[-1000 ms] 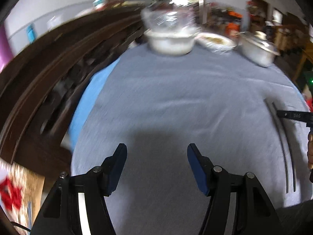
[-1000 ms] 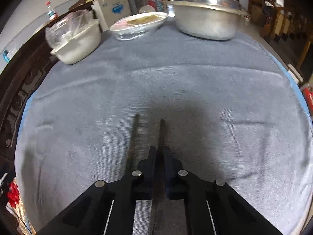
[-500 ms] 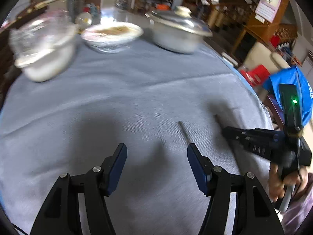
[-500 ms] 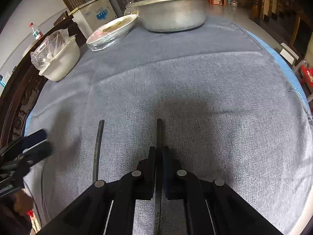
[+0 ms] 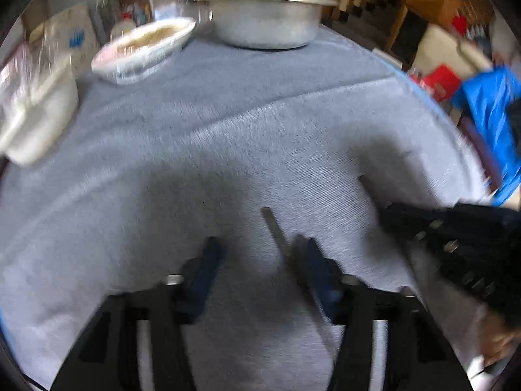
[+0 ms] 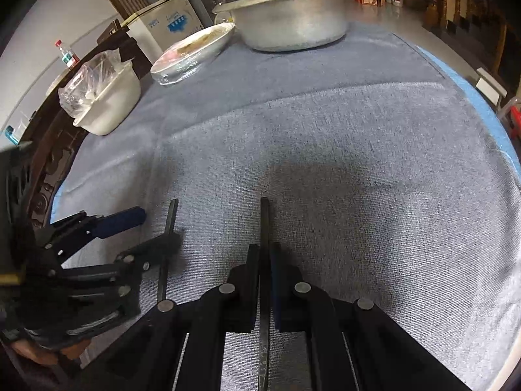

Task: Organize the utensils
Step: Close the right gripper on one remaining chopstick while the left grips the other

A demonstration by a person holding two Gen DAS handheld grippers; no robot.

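Right wrist view puts the task about midway: the right tool (image 6: 265, 280) is clamped on one dark chopstick (image 6: 264, 224) over the grey-clothed surface (image 6: 358, 163), while the left tool (image 6: 156, 231) is closing around the second chopstick (image 6: 170, 215), lying just left, not yet gripped.

Your left wrist view is smeared with motion blur, your right one sharp; both bend at black fisheye edges, with soft shadows on the grey cloth (image 6: 358, 150).
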